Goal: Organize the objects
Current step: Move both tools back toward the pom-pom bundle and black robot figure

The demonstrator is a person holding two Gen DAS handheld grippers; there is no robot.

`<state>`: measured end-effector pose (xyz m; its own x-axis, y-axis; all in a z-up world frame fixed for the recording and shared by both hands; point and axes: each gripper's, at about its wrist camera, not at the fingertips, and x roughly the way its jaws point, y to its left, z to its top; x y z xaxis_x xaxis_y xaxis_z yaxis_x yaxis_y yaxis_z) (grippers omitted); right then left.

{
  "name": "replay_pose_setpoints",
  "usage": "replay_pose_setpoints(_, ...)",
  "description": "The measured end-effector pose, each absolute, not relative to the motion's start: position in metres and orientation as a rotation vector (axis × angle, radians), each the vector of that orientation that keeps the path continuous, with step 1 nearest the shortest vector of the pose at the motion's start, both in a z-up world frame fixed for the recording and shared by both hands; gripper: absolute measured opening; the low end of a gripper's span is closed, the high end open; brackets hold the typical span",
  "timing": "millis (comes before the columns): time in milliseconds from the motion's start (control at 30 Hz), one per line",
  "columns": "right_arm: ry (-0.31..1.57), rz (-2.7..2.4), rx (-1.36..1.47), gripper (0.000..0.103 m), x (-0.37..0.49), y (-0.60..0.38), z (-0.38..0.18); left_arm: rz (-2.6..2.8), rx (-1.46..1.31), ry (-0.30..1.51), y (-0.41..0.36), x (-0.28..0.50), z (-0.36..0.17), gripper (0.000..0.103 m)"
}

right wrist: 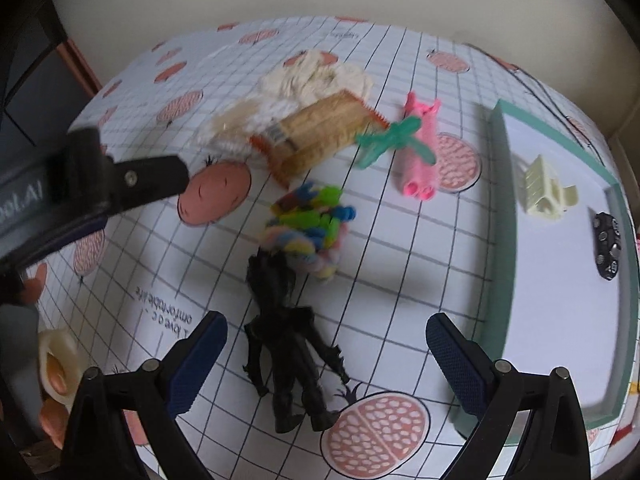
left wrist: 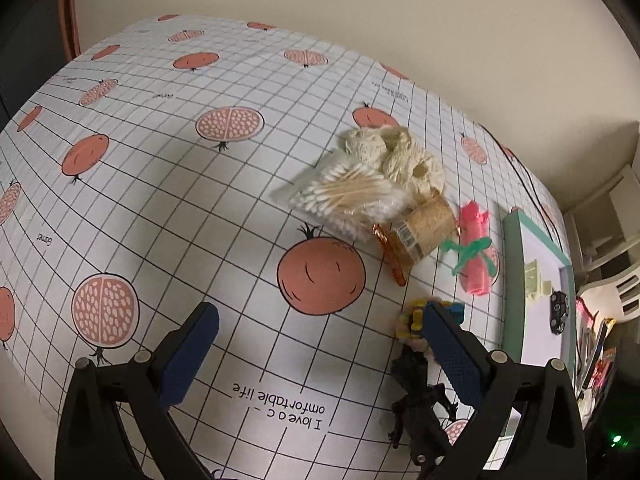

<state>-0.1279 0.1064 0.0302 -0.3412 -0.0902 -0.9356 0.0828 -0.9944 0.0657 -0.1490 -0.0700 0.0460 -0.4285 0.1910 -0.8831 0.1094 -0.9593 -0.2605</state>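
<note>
The black toy figure (right wrist: 286, 344) lies flat on the pomegranate-print tablecloth (right wrist: 400, 264), long axis running away from the camera, feet nearest, spiky and glossy, between the wide-open fingers of the right gripper (right wrist: 326, 356), its head touching a multicoloured toy bundle (right wrist: 310, 228); the left gripper (left wrist: 320, 356) also gapes, empty.

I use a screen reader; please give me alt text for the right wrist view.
The open right gripper hovers over a black toy figure lying on a pomegranate-print tablecloth. Beyond it sit a colourful toy cluster, a pink roll and a teal-rimmed tray at right.
</note>
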Motion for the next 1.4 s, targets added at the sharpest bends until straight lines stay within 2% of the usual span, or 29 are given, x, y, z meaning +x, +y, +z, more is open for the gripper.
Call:
replay_pose_setpoints(367,-0.022,-2.458,1.846,0.101,-0.127,0.123,0.014,2.495,-1.749,-0.339,-0.05,-0.149,0.035,0.101)
replay_pose_setpoints(767,-0.016,-2.461,1.849,0.1,-0.126,0.136,0.014,2.416,-1.74,-0.348,-0.021,-0.154,0.031,0.1)
replay_pose_setpoints(867,-0.03,-2.455,1.844,0.095,-0.126,0.138,0.015,2.411,-1.729,-0.348,-0.016,-0.156,0.031,0.096)
replay_pose_setpoints(1000,-0.037,-2.446,1.838,0.087,-0.126,0.139,0.016,2.398,-1.721,-0.364,-0.012,-0.158,0.029,0.085)
replay_pose_setpoints(1100,-0.034,-2.437,1.839,0.08,-0.126,0.14,0.016,2.388,-1.724,-0.376,-0.011,-0.159,0.026,0.071)
replay_pose_setpoints(1267,-0.049,-2.425,1.843,0.069,-0.127,0.143,0.017,2.352,-1.72,-0.442,-0.01,-0.162,0.022,0.059)
replay_pose_setpoints(1400,-0.074,-2.422,1.845,0.066,-0.125,0.145,0.019,2.32,-1.727,-0.463,-0.007,-0.161,0.02,0.057)
